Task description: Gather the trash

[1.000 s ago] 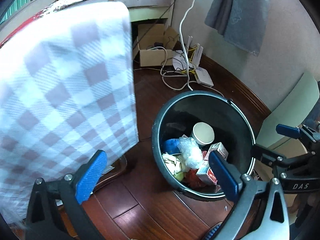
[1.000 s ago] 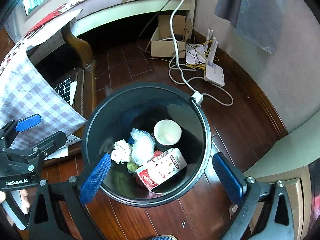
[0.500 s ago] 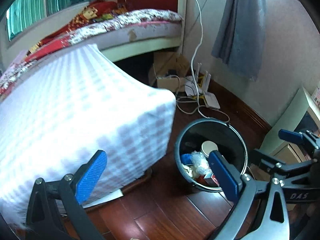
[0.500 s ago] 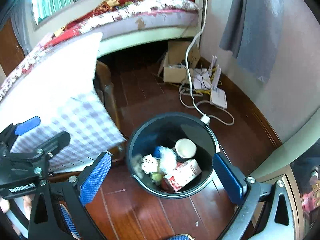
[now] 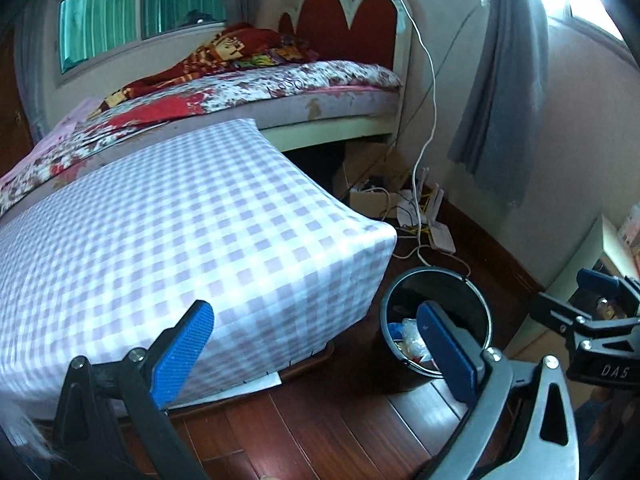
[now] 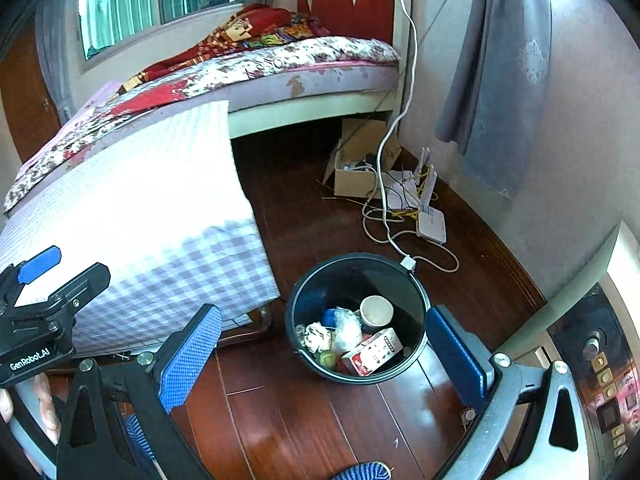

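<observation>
We note both claws, left gripper (image 5: 316, 344) and right gripper (image 6: 324, 354), spread and empty above the round black bin (image 6: 296, 308) holding a paper cup (image 6: 376, 311) and crumpled wrappers.

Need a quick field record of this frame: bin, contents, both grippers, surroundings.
bin: black round trash bin upright on the wooden floor, beside the checked cloth-covered table
contents: paper cup, red-and-white carton, clear plastic bag, crumpled tissue
left gripper: open, empty, raised
right gripper: open, empty, above the bin
surroundings: bed, cardboard box, white router with cables
</observation>
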A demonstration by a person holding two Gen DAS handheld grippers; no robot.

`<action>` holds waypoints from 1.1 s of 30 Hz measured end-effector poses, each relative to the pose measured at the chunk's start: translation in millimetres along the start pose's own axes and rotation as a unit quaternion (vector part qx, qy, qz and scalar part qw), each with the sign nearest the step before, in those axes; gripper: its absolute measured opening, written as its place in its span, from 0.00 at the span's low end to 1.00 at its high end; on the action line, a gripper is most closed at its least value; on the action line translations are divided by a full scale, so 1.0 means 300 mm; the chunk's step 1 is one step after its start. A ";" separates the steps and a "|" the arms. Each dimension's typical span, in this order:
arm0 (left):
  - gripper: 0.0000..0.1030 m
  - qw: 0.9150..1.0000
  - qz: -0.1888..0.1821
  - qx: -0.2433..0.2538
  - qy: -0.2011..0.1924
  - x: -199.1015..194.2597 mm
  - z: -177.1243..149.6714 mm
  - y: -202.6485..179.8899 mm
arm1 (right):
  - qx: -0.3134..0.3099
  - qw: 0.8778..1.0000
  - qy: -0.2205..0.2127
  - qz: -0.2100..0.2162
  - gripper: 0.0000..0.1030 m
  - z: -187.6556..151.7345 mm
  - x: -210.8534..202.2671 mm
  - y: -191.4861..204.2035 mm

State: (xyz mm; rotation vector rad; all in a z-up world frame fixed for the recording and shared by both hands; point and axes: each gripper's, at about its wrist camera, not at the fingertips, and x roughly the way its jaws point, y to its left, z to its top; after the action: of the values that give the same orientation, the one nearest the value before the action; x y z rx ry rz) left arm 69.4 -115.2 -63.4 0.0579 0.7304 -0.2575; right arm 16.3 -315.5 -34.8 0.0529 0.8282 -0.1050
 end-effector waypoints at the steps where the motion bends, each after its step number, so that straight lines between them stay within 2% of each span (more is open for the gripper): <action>1: 0.99 1.000 -0.001 -0.002 -0.002 -0.018 -0.005 0.004 | 0.001 1.000 -0.002 0.003 0.99 -0.002 -0.017 0.010; 7: 0.99 1.000 -0.002 -0.006 -0.022 -0.141 -0.013 0.034 | -0.006 1.000 -0.029 0.008 0.99 -0.004 -0.140 0.064; 13: 0.99 0.998 0.008 0.000 -0.062 -0.276 0.005 0.054 | -0.018 0.996 -0.083 0.000 0.99 0.013 -0.312 0.103; 18: 0.99 0.996 0.016 -0.013 -0.091 -0.359 -0.004 0.060 | -0.025 0.993 -0.111 -0.006 0.99 0.013 -0.408 0.116; 23: 0.99 0.994 0.020 -0.010 -0.109 -0.393 0.004 0.055 | -0.016 0.993 -0.119 -0.011 0.99 0.020 -0.424 0.108; 33: 0.99 0.993 0.028 -0.023 -0.111 -0.403 -0.010 0.086 | -0.019 0.993 -0.120 -0.011 0.99 0.022 -0.428 0.123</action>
State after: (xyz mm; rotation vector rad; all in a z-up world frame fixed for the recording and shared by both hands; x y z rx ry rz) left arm -12.5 -64.1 14.1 0.0052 0.5116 -0.1903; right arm -60.9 -270.1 64.6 -0.0050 0.5909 -0.1144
